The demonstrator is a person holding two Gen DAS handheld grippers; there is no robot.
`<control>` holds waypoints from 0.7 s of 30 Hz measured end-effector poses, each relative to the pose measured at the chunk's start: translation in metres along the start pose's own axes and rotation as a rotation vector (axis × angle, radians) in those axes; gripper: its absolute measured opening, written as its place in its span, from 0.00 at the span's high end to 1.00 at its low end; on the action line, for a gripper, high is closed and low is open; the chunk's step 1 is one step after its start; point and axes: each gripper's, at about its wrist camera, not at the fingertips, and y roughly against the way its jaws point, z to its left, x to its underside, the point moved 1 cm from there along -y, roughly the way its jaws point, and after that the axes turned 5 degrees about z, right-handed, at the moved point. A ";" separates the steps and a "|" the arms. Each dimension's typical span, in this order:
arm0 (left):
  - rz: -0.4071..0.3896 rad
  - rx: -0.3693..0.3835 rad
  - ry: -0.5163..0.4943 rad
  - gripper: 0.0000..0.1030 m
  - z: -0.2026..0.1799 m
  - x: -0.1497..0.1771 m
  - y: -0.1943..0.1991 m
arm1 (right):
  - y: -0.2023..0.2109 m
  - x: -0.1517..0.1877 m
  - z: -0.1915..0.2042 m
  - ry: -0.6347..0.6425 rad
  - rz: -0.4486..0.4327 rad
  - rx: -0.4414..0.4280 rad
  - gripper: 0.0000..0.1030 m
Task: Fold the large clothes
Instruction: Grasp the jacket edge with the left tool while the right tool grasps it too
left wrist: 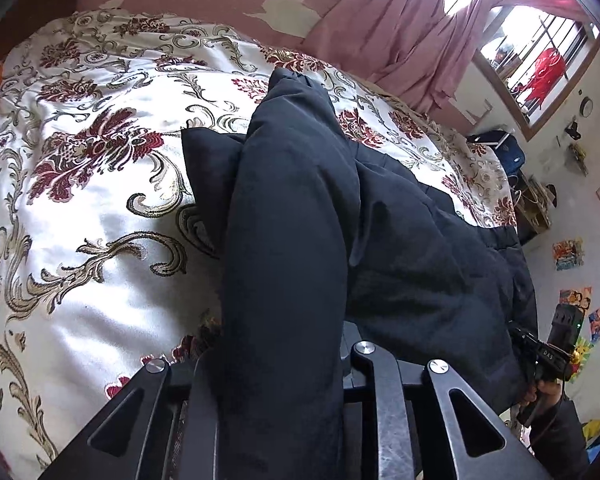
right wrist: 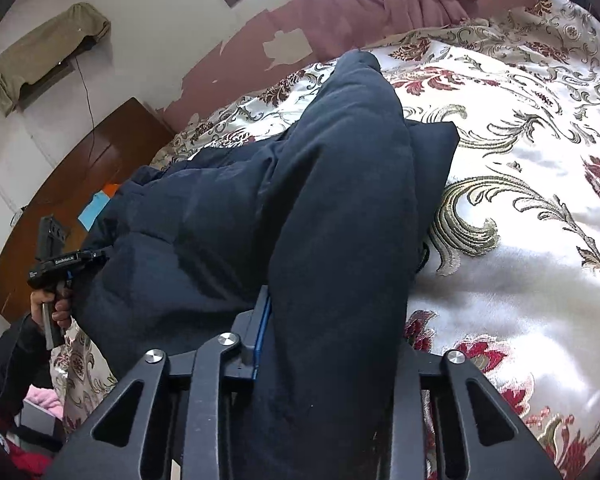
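A dark padded jacket [left wrist: 400,240] lay across a bed's floral bedspread [left wrist: 100,184], below pink curtains [left wrist: 400,32]. The left gripper [left wrist: 284,360] was clamped on a raised fold of the jacket's near edge. The right gripper [right wrist: 332,344] pinched another raised fold in the same way.

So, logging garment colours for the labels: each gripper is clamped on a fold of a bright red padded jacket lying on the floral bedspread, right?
Not red. The padded jacket is black, as the left wrist view shows. The rest stands: left gripper and right gripper each clamp a fold, on the floral bedspread.
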 end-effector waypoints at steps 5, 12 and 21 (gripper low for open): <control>-0.010 -0.010 -0.006 0.82 -0.010 0.000 0.011 | 0.009 -0.002 0.012 -0.007 -0.025 0.014 0.79; -0.020 -0.009 -0.037 0.83 -0.025 0.005 0.036 | 0.033 -0.005 0.037 0.039 -0.040 0.013 0.81; -0.024 -0.025 -0.065 0.83 -0.041 0.026 0.079 | 0.071 0.001 0.068 0.100 -0.050 0.023 0.82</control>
